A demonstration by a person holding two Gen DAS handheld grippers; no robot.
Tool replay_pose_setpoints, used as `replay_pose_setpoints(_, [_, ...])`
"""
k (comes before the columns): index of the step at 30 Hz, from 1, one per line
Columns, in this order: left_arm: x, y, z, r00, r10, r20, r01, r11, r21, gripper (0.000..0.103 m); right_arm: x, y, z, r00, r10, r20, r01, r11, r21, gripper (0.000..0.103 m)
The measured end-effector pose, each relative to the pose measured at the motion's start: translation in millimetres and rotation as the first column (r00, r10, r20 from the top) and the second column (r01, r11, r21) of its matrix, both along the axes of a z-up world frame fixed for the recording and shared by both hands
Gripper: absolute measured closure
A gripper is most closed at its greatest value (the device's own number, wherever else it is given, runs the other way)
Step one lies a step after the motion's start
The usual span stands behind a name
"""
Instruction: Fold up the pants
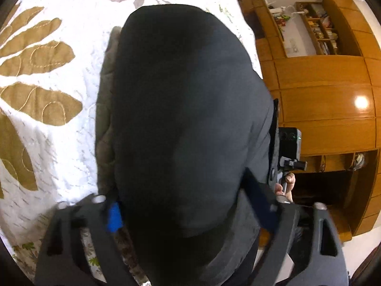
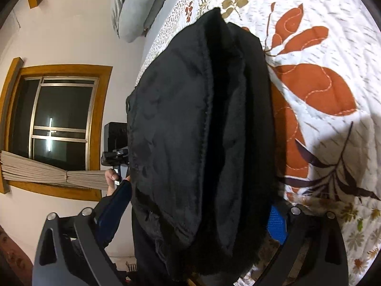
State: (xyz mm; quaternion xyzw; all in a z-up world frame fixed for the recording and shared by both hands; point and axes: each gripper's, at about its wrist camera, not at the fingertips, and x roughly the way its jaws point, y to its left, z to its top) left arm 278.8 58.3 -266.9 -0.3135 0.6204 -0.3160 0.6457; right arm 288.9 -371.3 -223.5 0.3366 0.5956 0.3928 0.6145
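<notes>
Your pants [image 1: 185, 119] fill most of both views: dark charcoal to black, a thick soft-looking fabric, bunched into a bulky rounded bundle held up just above the bed [image 1: 47, 143]. From the right wrist you can see a stitched seam running down the length and a deep fold in the middle, with fuzzy pilling on the outer layer. From the left wrist the surface looks smoother and greyer, and a lighter grey-brown edge peeks out along its left side.

Your left hand-held gripper [image 1: 193, 217] has the cloth wedged between its blue-padded fingers [image 1: 114, 217], so it's clamped on the pants. Your right hand-held gripper [image 2: 193, 217] is the same deal, blue dimpled pad [image 2: 276, 224] pressed against the bundle, gripping it.

The bed has a white quilted cover with stitched leaf appliqués, tan on one side, rust-orange on the other. Off the bed edge there's a glossy wooden cabinet [image 1: 321, 95], and on the other side a wood-framed window [image 2: 59, 119] and a grey pillow [image 2: 135, 7].
</notes>
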Motion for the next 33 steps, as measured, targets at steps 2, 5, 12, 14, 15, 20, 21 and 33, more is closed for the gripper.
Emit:
replay_pose_setpoints(2, [-0.1,3.3,0.0,1.0,0.013,-0.005,-0.013,1.0,0.002,0.036,-2.4,7.5,1.4,0.999,0.018,0.026,-0.018,1.0,-0.02,0.02])
replay_pose_setpoints(5, [-2.3,6.9,2.4,0.999,0.036,0.002,-0.036,0.999,0.001,0.045,-1.7,5.9,0.0,1.0,0.003,0.026,-0.003,1.0,-0.004,0.044])
replay_pose_setpoints(12, [-3.0,14.5,17.0,0.996,0.073,0.041,-0.072,0.997,-0.024,0.061,-1.1,11.6,16.2,0.999,-0.011,0.05,0.01,0.999,0.038,0.061])
replay_pose_setpoints(14, [-1.4,19.3,22.5,0.996,0.078,0.048,-0.077,0.997,-0.025,0.062,2.0,17.4,24.3,0.998,-0.005,0.063,0.002,0.999,0.044,0.062])
replay_pose_setpoints(15, [0.3,22.2,25.6,0.995,0.082,0.052,-0.081,0.996,-0.025,0.063,4.2,19.8,27.2,0.998,-0.002,0.068,-0.001,0.999,0.049,0.062])
replay_pose_setpoints(20, [18.9,46.7,45.2,0.99,0.113,0.083,-0.113,0.994,-0.006,0.063,36.4,48.3,45.1,0.995,0.024,0.102,-0.029,0.999,0.046,0.062])
replay_pose_setpoints(21, [24.4,51.5,49.2,0.989,0.121,0.089,-0.122,0.993,0.001,0.063,43.8,56.5,47.9,0.994,0.028,0.107,-0.033,0.999,0.043,0.062])
replay_pose_setpoints(33, [173.9,153.1,58.5,0.971,0.218,0.097,-0.226,0.971,0.084,0.061,206.6,156.4,49.1,0.989,0.048,0.141,-0.049,0.999,0.007,0.062])
